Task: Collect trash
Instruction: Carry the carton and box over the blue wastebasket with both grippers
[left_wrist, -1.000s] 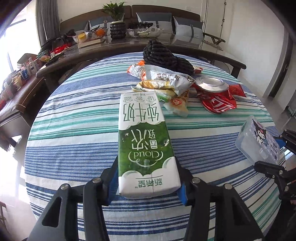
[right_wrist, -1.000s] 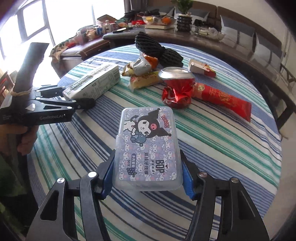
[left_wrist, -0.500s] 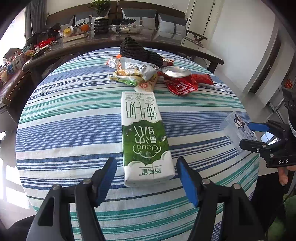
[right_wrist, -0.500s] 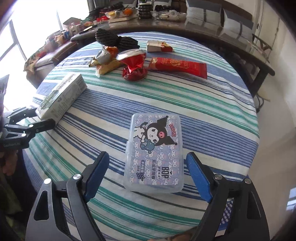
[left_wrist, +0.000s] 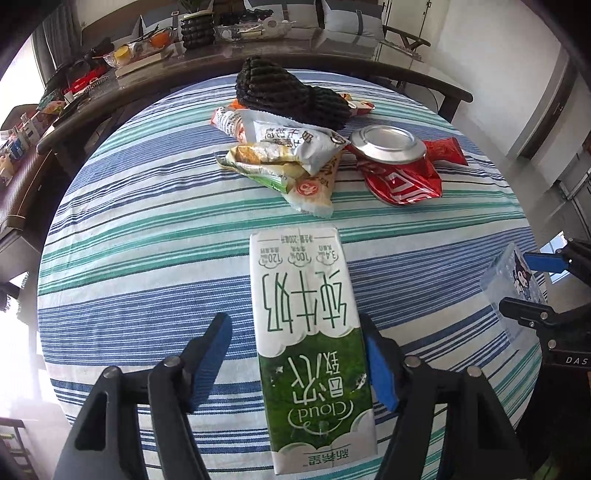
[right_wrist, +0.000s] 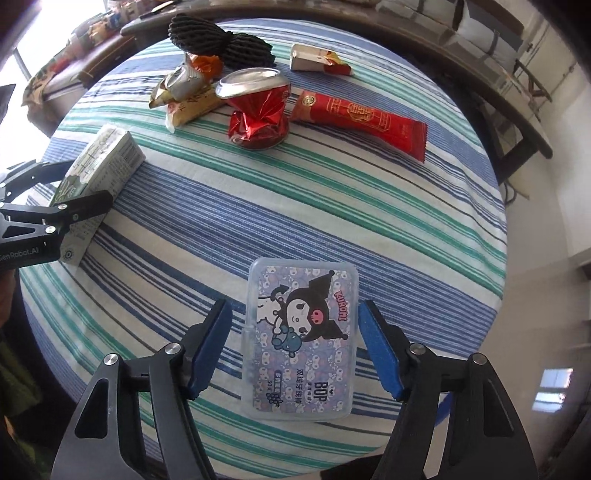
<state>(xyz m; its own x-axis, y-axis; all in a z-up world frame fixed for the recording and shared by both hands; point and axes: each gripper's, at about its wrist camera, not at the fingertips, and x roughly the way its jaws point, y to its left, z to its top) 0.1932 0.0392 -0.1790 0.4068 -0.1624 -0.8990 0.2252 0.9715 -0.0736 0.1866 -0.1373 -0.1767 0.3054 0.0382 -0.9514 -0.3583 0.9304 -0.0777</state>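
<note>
on the striped tablecloth (right_wrist: 332, 192) i count one milk carton (left_wrist: 310, 332), one clear floss-pick box (right_wrist: 301, 339), one crushed red can (right_wrist: 258, 110), one long red wrapper (right_wrist: 362, 118), one small white-and-red carton (right_wrist: 317, 61), one black foam net bundle (right_wrist: 221, 40), and a pile of about three snack wrappers (left_wrist: 284, 155). both my grippers point steeply down at the near edge of the table. left gripper (left_wrist: 295, 354) straddles the carton lying flat; jaws have just been closing, right pad touching the carton's edge, left pad clear of it, so no grip. right gripper (right_wrist: 295, 347) straddles the box, jaws also just closing, both pads off it with gaps either side.
</note>
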